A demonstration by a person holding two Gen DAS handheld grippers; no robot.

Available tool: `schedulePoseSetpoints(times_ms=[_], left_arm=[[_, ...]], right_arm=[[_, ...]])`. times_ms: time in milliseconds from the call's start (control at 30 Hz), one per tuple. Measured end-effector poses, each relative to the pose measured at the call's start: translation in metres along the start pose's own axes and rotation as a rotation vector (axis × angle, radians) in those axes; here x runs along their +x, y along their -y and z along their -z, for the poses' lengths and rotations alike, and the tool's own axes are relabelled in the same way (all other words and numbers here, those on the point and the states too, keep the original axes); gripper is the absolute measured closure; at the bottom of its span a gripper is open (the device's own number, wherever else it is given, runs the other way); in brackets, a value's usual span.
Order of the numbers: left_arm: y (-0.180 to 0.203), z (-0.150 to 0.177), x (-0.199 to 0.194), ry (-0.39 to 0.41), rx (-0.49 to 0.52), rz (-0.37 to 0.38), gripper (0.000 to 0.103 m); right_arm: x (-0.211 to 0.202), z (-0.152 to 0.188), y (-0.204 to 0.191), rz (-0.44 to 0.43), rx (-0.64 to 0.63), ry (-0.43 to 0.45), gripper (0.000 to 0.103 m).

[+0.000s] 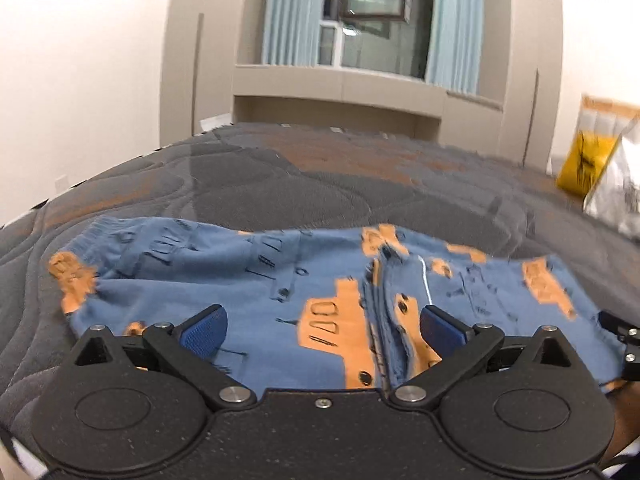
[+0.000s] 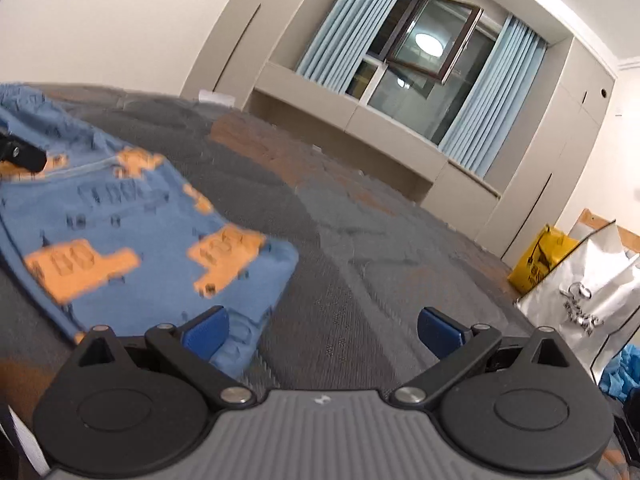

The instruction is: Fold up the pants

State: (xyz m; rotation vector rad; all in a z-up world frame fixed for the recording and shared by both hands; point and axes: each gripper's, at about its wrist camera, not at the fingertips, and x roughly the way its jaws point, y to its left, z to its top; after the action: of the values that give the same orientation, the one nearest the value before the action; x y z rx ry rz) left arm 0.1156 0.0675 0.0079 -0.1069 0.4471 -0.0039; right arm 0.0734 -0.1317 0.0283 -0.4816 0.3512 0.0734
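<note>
Across the near part of the bed [image 1: 280, 184], the blue pants [image 1: 256, 280] with orange truck prints are laid flat on the dark quilted cover, their long axis running left to right as seen from the left wrist view. The left hand-held gripper [image 1: 323, 330] is held wide open right over the middle of the cloth, nothing pinched between the blue pads, so it's clearly the nearer one. The right hand-held gripper [image 2: 323, 332] is also spread wide open with nothing held, and it's parked off the pants' right end: in its view the pants [image 2: 132, 232] lie to the left, with only the nearest corner reaching its left pad and mostly bare quilt ahead. So the next grab probably gets made by shifting the right one leftward onto that edge. Room stuff: a window [image 2: 416, 60] with pale blue curtains [image 2: 344, 28], beige built-in cabinets, and a yellow bag [image 2: 540, 260] beside a silver bag [image 2: 592, 296] off to the right
</note>
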Motion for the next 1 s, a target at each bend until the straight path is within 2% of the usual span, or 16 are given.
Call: schedulePoseSetpoints(times_ms=[133, 300, 500, 700, 1000], left_arm=[[-0.037, 0.000, -0.023, 0.055, -0.127, -0.066, 0.001], [-0.093, -0.001, -0.035, 0.076, -0.279, -0.180, 0.001], [-0.138, -0.006, -0.025, 0.060, -0.429, -0.166, 0.001], [-0.142, -0.010, -0.013, 0.056, -0.446, -0.149, 0.001], [-0.145, -0.013, -0.002, 0.058, -0.445, -0.148, 0.001]], right_arm=[[-0.007, -0.022, -0.013, -0.054, -0.020, 0.080, 0.000], [-0.002, -0.052, -0.058, -0.206, -0.085, 0.135, 0.000], [0.004, -0.081, -0.105, -0.295, -0.113, 0.184, 0.000], [0.018, -0.088, -0.125, -0.295, -0.143, 0.131, 0.000], [0.021, -0.085, -0.133, -0.280, -0.171, 0.123, 0.000]])
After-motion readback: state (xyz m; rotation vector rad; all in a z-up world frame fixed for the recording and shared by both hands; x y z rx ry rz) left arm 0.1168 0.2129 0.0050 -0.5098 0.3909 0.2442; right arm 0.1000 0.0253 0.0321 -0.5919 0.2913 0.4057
